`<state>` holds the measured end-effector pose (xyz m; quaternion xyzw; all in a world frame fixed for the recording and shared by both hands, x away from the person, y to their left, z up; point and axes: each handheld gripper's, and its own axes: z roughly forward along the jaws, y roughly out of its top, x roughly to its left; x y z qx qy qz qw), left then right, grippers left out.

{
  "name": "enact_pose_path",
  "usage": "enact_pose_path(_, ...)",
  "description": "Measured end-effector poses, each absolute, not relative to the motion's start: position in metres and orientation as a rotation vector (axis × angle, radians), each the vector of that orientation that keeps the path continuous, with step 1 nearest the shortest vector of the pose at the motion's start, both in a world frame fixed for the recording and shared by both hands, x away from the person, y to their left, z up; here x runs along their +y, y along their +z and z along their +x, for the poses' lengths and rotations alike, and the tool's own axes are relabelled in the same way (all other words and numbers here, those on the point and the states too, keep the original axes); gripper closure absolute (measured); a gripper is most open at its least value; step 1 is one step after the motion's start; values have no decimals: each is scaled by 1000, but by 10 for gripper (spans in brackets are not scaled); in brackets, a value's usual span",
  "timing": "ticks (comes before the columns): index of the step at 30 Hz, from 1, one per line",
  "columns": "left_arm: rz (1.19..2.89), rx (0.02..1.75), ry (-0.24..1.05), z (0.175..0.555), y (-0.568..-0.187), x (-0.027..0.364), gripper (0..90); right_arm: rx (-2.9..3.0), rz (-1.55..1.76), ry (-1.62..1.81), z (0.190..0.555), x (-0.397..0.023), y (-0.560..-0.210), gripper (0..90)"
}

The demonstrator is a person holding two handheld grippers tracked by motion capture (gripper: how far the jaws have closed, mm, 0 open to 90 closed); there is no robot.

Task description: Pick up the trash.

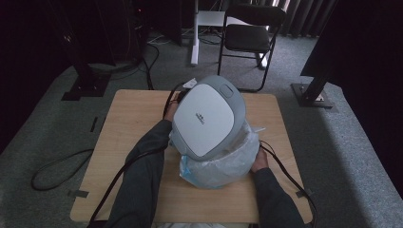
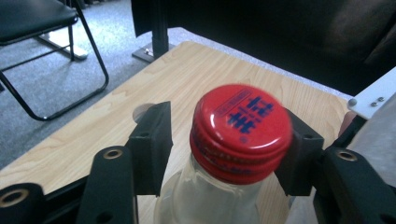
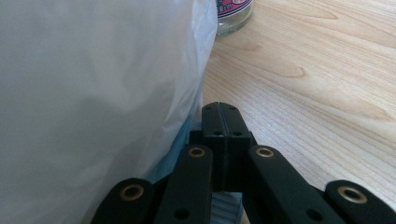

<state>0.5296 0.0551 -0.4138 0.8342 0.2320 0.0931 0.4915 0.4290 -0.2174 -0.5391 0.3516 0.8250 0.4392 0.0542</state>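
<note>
Table (image 1: pixel 128 118) of pale wood carries a waste bin with a white-and-grey lid (image 1: pixel 205 118) and a clear plastic liner bag (image 1: pixel 223 166) bulging round its rim, the person's forearms coming in on either side of it. Beside the bag, the right gripper (image 3: pixel 223 116) rests low over the tabletop, jaws pressed flat together with nothing between them. Glass bottle (image 2: pixel 210 196) with a red cap (image 2: pixel 240 128) stands upright on the wood, and the left gripper (image 2: pixel 224 144) straddles its cap, one pad touching, the other just clear. Judging by this, the grasp is only beginning: clamping, lifting and carrying the bottle to the bin are all left to do
</note>
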Motion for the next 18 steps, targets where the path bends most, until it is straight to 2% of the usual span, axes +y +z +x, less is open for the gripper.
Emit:
enact_pose_path(6,2024,579,230,529,-419,52,570,2505,1065,1340,429,-218,-540,900)
enact_pose_path(18,1994,574,244,526,-421,54,549,2501,1069,1349,429,-219,-540,900)
